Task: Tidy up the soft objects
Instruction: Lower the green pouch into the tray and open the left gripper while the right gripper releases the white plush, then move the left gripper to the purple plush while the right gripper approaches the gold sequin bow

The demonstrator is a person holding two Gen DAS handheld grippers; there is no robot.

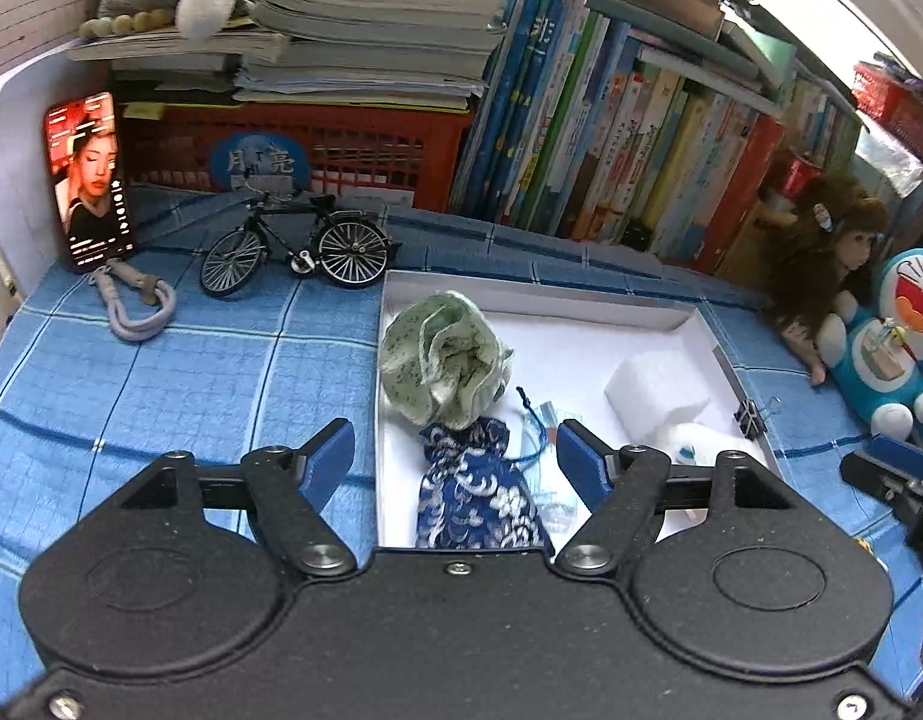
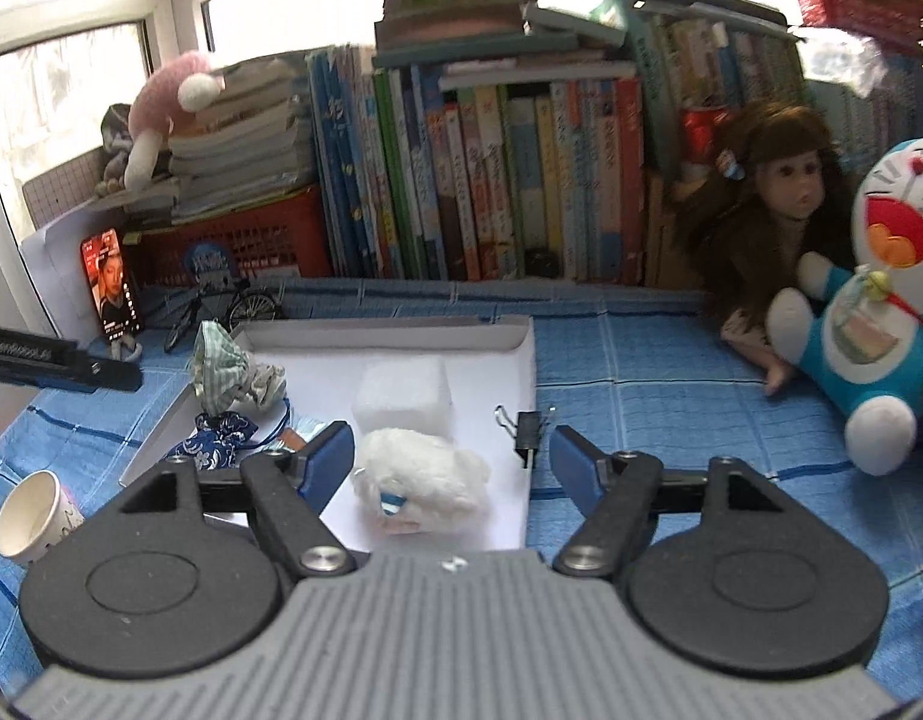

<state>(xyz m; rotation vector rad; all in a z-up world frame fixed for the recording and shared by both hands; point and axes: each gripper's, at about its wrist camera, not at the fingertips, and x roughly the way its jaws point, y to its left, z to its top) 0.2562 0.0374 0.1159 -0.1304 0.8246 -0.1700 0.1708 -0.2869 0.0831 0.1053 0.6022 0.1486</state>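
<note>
While both grippers hang open over the white box, the lines below go view by view.

Left wrist view:
- left gripper (image 1: 455,456): jaws wide apart, gripping nothing; the pouch lies below and between them.
- box (image 1: 539,294): white tray on the blue cloth (image 1: 161,360), right of the toy bicycle (image 1: 299,246).
- pouch (image 1: 476,492): blue floral, near left corner of the box; long axis runs near to far, gathered neck pointing far.
- green cloth (image 1: 443,354): crumpled ball just beyond the pouch, far left of the box.
- foam (image 1: 656,384): white block at right of the box.

Right wrist view:
- right gripper (image 2: 452,462): jaws wide, empty; white plush (image 2: 422,480) lies under them, near edge of the box, long axis left to right.
- clip (image 2: 527,426): on the box's right rim.
- step: seemingly just after release, items sitting in the box.
- next: probably fetch another soft toy, such as the blue plush (image 2: 869,324) at right, which calls for a wide, gentle grip.
</note>
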